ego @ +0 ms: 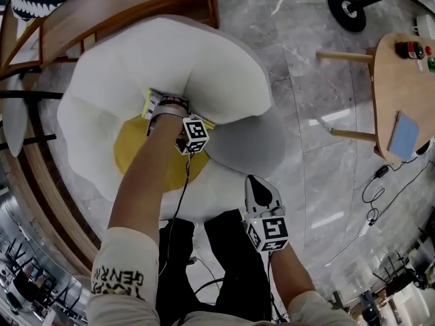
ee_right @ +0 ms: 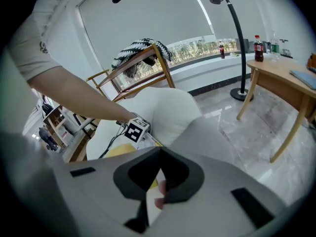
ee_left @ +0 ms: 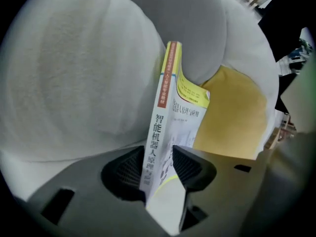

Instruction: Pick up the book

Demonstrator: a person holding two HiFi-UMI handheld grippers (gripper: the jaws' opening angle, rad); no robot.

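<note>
On the big white egg-shaped cushion, the book stands on edge, wedged between the puffy back and the yellow middle. The padding crowds it on both sides, with a wooden frame behind the cushion and a table and lamp base off to its right. The left gripper is pinching the book's near end, a pad on each side, while the right gripper hangs by the cushion's front edge, jaws pressed together on nothing. The spine lettering and the grip only show in the left gripper view; the right gripper view adds a bottle on the table.
</note>
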